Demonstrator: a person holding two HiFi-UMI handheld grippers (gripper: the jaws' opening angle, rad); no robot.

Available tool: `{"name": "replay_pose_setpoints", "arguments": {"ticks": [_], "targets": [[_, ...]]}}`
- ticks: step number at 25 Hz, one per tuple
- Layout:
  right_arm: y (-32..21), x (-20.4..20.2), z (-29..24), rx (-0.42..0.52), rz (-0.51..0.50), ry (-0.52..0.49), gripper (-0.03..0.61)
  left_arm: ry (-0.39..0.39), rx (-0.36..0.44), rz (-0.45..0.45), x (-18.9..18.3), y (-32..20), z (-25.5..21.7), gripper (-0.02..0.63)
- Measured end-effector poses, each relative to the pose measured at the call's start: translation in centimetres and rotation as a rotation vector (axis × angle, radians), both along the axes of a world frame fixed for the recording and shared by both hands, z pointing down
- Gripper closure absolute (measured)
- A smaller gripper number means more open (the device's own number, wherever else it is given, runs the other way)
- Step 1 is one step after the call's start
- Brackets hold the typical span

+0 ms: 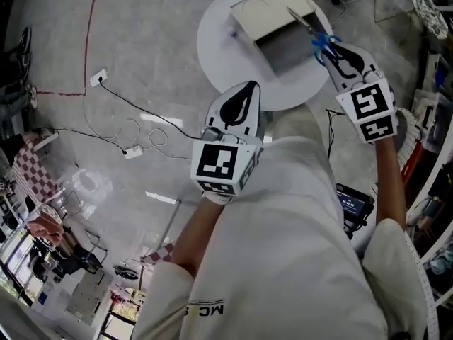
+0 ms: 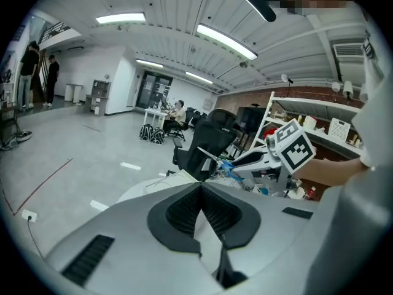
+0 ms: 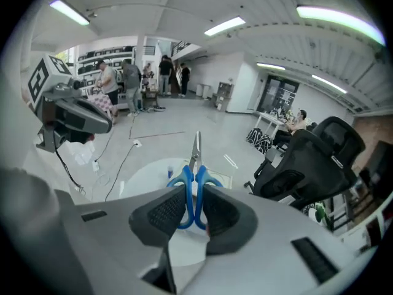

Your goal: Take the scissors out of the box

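both scissors handles, seemingly, in right gripper

In the right gripper view the lower ends of the 2 blue handle loops of the scissors are hidden between the pads of the right gripper. That gripper's body covers the near part of the round table. A small blue thing on the table is too small to tell. In the left gripper view only a corner of the box shows above the left gripper.
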State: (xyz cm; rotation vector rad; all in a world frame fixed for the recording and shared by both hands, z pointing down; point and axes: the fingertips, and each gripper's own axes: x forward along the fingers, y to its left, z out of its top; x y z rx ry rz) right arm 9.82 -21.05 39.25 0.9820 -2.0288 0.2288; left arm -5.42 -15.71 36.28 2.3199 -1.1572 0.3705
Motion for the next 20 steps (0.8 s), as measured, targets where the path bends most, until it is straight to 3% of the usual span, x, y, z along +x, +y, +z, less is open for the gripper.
{"name": "replay_pose_setpoints", "arguments": {"ticks": [7,20], "targets": [[2.2,-0.9,-6.8,0.126,0.122,-0.199,0.431,0.022,0.062,-0.002,-0.8,0.4,-3.3,0.603],[5.9,1.7,-12.9,0.316,0.238,-0.335,0.432,0.051,0.144,0.002,0.2,0.5,-7.1,0.603]]}}
